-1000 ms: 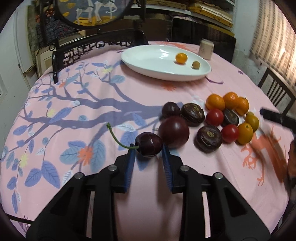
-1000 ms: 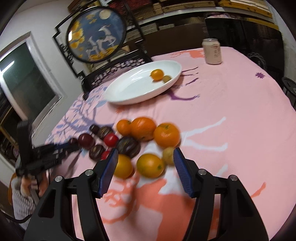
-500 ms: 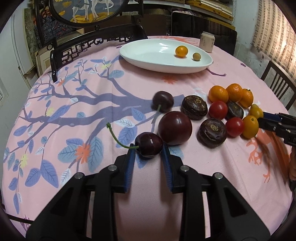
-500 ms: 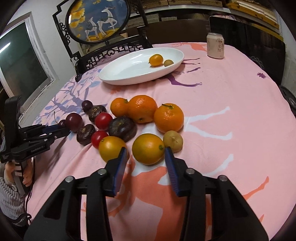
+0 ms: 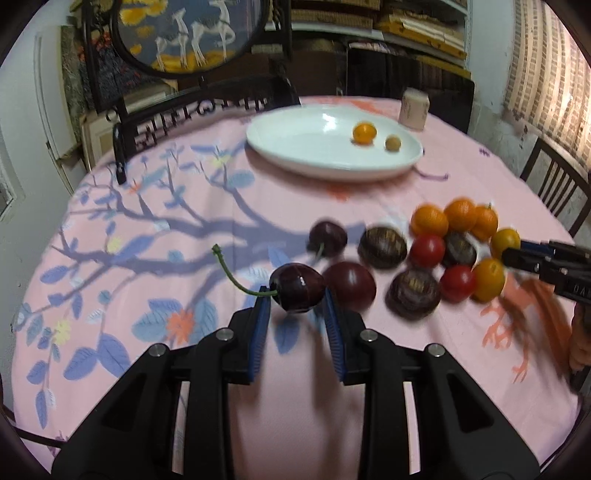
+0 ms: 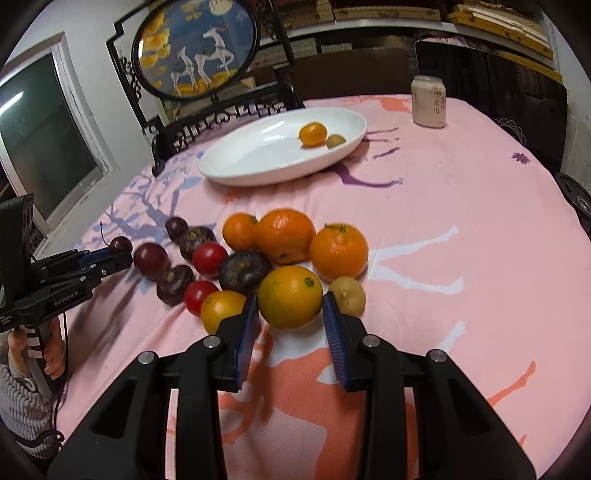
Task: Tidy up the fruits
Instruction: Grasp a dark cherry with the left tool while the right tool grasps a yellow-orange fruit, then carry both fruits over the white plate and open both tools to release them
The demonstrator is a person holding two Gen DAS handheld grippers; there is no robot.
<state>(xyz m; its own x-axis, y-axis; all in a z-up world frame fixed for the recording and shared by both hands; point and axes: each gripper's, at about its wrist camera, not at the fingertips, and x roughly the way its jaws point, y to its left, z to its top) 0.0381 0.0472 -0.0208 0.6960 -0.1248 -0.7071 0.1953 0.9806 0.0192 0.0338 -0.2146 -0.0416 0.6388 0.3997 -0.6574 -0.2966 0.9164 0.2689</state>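
Left tool (image 5: 296,308) grips cherry (image 5: 297,292) (stem leftward); right tool (image 6: 290,318) closing on orange (image 6: 290,297).

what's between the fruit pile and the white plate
Only bare pink tablecloth: nothing lies between the three oranges at the pile's far edge and the white plate. The right wrist view shows it best.

Round surface (image 6: 461,192) under a pink cloth printed with blue branches and leaves. A drink can (image 6: 428,101) stands upright at the 1 o'clock edge. Behind the 11 o'clock edge, a carved dark chair back (image 6: 221,118) and a round framed deer picture (image 6: 197,46); window (image 6: 40,129) at 9 o'clock; stacked shelves (image 5: 413,33) at 12 o'clock.
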